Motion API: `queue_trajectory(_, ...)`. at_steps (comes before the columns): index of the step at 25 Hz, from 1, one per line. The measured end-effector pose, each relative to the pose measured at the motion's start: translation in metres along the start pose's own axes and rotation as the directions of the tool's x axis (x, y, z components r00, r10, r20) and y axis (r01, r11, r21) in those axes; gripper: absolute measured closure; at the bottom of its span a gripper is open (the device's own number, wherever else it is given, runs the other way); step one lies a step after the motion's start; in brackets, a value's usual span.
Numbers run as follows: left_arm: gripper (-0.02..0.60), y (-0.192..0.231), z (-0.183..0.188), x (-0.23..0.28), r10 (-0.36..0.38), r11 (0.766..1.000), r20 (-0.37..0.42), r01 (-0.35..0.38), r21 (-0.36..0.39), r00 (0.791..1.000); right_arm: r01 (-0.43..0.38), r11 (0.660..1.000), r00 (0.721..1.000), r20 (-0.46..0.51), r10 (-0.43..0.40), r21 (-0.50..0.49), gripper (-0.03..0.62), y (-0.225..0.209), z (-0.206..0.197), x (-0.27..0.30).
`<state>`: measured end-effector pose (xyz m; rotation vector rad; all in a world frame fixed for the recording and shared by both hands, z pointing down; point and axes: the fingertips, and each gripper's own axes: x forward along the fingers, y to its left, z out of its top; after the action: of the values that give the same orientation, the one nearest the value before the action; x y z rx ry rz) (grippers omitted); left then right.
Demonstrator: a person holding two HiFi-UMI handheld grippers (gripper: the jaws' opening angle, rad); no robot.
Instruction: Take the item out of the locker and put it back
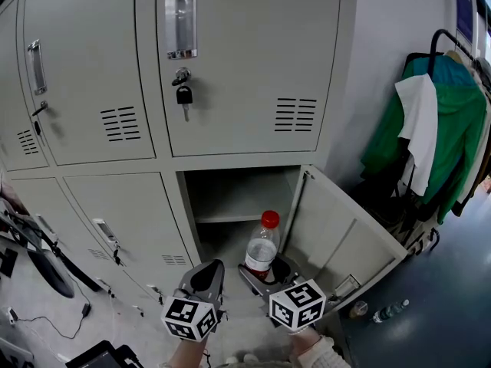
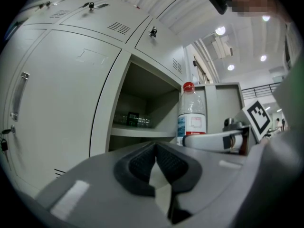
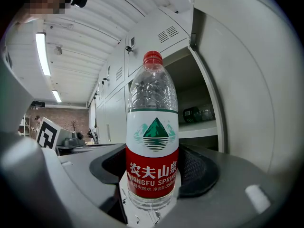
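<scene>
A clear water bottle with a red cap and a red-and-white label stands upright in front of the open lower locker compartment. My right gripper is shut on its lower body. In the right gripper view the bottle fills the middle, with the dark pads against its sides. My left gripper hovers just left of it, shut with nothing between its jaws. The left gripper view shows the bottle to the right, held by the other gripper. Dark items lie on the locker's inner shelf.
The locker door swings open to the right of the bottle. A key hangs in the lock of the locker above. A rack with a green jacket stands at the right. Small bottles lie on the floor; cables at left.
</scene>
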<state>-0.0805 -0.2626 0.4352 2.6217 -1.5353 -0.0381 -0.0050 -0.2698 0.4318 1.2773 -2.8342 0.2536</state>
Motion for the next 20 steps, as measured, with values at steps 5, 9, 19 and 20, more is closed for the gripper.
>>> queue_trajectory(5,0.574,-0.001,0.004,-0.001,0.001,1.0,0.011,-0.001,0.009,1.0,-0.003,1.0,1.0,-0.006,0.003,-0.002,0.289,0.001,0.0,0.002)
queue_trajectory(9,0.574,-0.004,0.003,0.002,-0.013,1.0,0.01,0.013,-0.004,1.0,-0.009,1.0,1.0,-0.007,0.009,-0.009,0.289,0.002,0.0,0.004)
queue_trajectory(19,0.574,-0.002,-0.004,0.009,-0.013,1.0,-0.022,0.012,-0.021,1.0,-0.004,1.0,1.0,-0.011,0.004,-0.008,0.288,-0.003,0.001,0.003)
queue_trajectory(20,0.574,-0.002,-0.004,0.01,-0.012,1.0,-0.021,0.012,-0.021,1.0,-0.003,1.0,1.0,-0.011,0.003,-0.012,0.288,-0.004,0.002,0.003)
